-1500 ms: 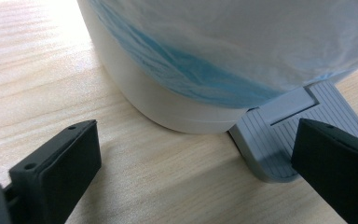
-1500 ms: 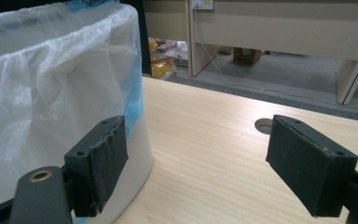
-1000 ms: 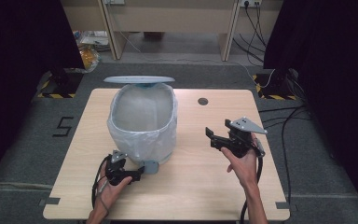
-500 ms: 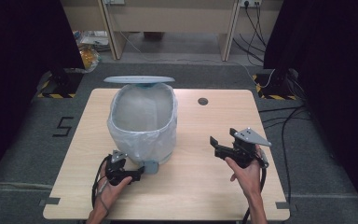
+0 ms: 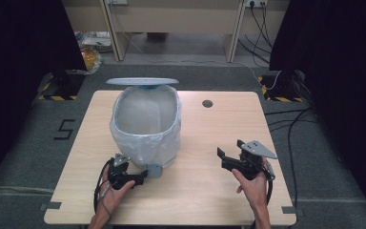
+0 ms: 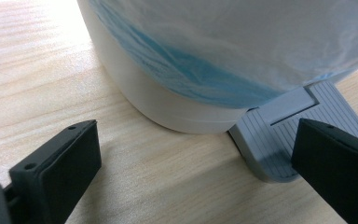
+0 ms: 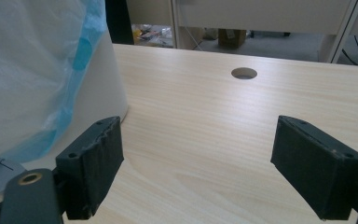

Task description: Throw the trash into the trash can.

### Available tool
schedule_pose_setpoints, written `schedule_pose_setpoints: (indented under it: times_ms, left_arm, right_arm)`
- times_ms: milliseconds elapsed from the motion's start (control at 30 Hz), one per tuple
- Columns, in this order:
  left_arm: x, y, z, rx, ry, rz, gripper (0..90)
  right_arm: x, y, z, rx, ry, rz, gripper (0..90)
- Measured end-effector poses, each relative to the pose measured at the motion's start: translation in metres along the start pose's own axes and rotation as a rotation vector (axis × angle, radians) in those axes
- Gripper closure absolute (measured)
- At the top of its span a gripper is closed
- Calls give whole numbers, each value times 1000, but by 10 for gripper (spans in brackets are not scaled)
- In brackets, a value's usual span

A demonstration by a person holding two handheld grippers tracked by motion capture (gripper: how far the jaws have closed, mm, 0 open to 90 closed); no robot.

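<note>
At the table's near edge, left tongs (image 5: 140, 175) gape empty over the bin's pedal (image 6: 298, 135); press squarely. Right tongs (image 5: 228, 160) open, empty.

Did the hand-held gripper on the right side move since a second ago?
Yes. The right hand-held gripper has moved toward the table's near edge, farther from the round hole in the high view, and lower. Its jaws stand open.

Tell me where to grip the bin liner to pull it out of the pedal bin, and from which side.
Probably best at the liner's folded-over rim on the near wall, coming from the person's side above the grey pedal. The plastic drapes loosely outside the bin there, so the open right gripper could likely pinch a fold; the raised lid stands along the far side.
</note>
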State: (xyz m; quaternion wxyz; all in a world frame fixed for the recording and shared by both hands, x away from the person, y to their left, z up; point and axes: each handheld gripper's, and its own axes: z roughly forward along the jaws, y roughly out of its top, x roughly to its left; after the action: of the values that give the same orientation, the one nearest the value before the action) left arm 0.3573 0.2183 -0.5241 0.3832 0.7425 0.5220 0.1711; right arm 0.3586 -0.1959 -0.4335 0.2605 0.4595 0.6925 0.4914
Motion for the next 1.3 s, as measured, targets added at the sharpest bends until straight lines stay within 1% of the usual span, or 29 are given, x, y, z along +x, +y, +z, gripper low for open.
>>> schedule_pose_setpoints:
  times_ms: [100, 133, 200, 433, 633, 733, 867, 900, 967, 1033, 1133, 1167, 1300]
  left_arm:
    - [0, 0, 0, -3, 0, 0, 6]
    - [0, 0, 0, -1, 0, 0, 6]
    - [0, 0, 0, 1, 0, 1, 6]
    - [0, 0, 0, 2, 0, 2, 6]
    - [0, 0, 0, 2, -1, 3, 6]
    - [0, 0, 0, 2, 0, 2, 6]
    - [0, 0, 0, 1, 0, 2, 7]
    - [0, 0, 0, 0, 0, 0, 6]
    - [0, 0, 0, 0, -1, 0, 6]
    - [0, 0, 0, 0, -1, 0, 6]
    - [0, 0, 0, -1, -1, -1, 6]
    - [0, 0, 0, 2, -1, 3, 6]
    - [0, 0, 0, 4, -1, 4, 6]
  right_arm:
    - [-1, -6, 2, 2, -1, 4, 164]
    - [-1, -10, 3, 18, -6, 2, 165]
    - [-1, -13, 3, 21, -7, -1, 164]
    - [-4, -28, 6, 60, -14, 7, 165]
    - [-5, -36, 7, 81, -18, 10, 165]
    - [-5, -40, 8, 99, -17, 2, 165]
    - [-6, -45, 9, 113, -22, 6, 165]
    - [-6, -46, 10, 119, -21, 1, 165]
    - [-7, -49, 11, 133, -29, 6, 166]
    - [-7, -51, 12, 146, -35, -4, 166]
    - [-8, -54, 14, 171, -38, 1, 165]
    - [-9, -56, 15, 175, -38, -7, 165]
    - [-9, -60, 16, 202, -41, 0, 165]
